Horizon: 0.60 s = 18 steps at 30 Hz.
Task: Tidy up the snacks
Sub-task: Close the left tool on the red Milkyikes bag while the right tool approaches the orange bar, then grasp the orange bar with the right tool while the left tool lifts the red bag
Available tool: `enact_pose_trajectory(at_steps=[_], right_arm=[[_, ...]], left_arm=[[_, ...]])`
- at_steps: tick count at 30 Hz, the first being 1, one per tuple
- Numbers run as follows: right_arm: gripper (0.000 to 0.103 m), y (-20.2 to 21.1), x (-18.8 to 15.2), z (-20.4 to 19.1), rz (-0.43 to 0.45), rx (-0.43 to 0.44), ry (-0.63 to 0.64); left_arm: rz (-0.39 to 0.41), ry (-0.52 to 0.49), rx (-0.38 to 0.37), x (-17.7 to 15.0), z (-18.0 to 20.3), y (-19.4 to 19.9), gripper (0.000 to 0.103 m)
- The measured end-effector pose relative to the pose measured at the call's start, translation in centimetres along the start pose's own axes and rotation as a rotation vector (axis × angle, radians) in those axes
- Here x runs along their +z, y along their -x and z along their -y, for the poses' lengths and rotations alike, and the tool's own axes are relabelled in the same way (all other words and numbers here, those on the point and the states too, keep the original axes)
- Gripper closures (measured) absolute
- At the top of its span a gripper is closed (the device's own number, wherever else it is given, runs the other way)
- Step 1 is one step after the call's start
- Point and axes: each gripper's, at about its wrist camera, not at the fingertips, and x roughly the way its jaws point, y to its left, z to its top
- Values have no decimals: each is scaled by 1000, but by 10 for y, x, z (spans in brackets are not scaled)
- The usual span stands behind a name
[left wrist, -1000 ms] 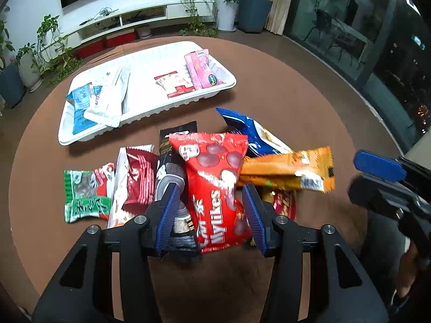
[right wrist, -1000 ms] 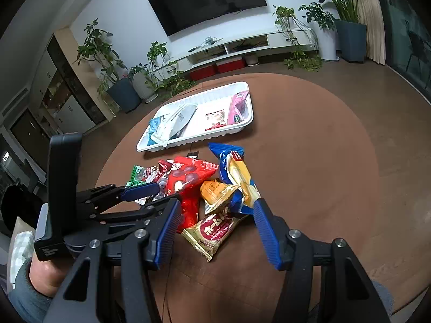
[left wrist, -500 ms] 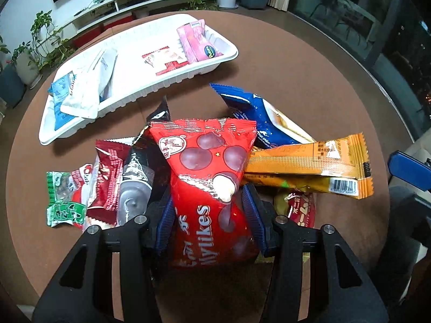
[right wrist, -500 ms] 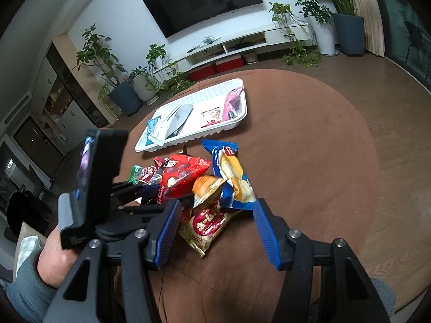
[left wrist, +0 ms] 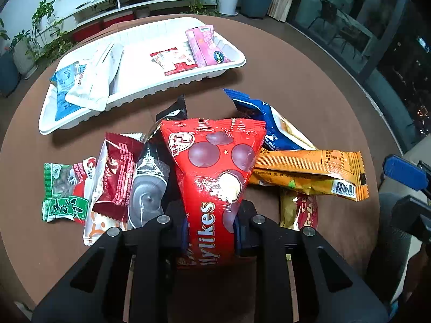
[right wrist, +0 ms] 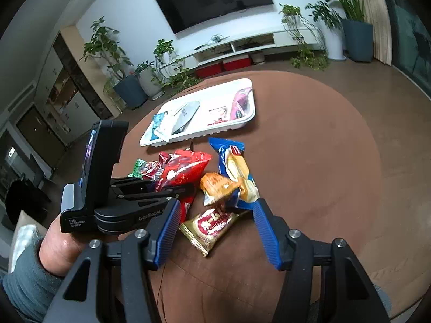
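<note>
Left claw [left wrist: 210,228] pinching the lower part of the red Mylikes bag [left wrist: 215,177]; its jaws have just been closing, and the blue pads now press the bag from both sides. Bag stands up between the fingers, its top edge toward the white tray [left wrist: 140,86].

Right claw [right wrist: 215,228] spread, nothing between its pads, hanging above the near edge of the round brown counter [right wrist: 309,167]. Just past its tips lies a gold-and-red wrapper [right wrist: 212,226].

Loose pile at the counter's middle: a green packet [left wrist: 64,188] farthest left, then a dark red wrapper [left wrist: 115,175], then a black-and-silver bag [left wrist: 148,188] touching the red bag's left side. On the other side, a blue bag [left wrist: 269,129] and an orange packet [left wrist: 309,169] lying across it, barcode end pointing right.

The tray sits beyond the pile, apart from it. In it: a light blue packet [left wrist: 64,88] and a white pouch [left wrist: 94,78] at the left end, a small red-and-white packet [left wrist: 172,62] and a pink packet [left wrist: 207,48] at the right end.

A hand [right wrist: 56,247] in a grey sleeve holds the left tool.
</note>
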Motion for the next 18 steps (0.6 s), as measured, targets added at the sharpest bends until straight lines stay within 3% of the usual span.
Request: enact_pose_trajectory(at_steps=[4,10,18], right_arm=[[43,-1,4,-7,-4,-4,34],[43,-10,15,-28,-38,-17,190],[43,-58,37,-54,-232,-44,431]], left_arm=[[23,28,-39,-4,-5,10,82],[85,92,-104,-18,-22,42,82],[135,214,-157,-68,-60,81,82]])
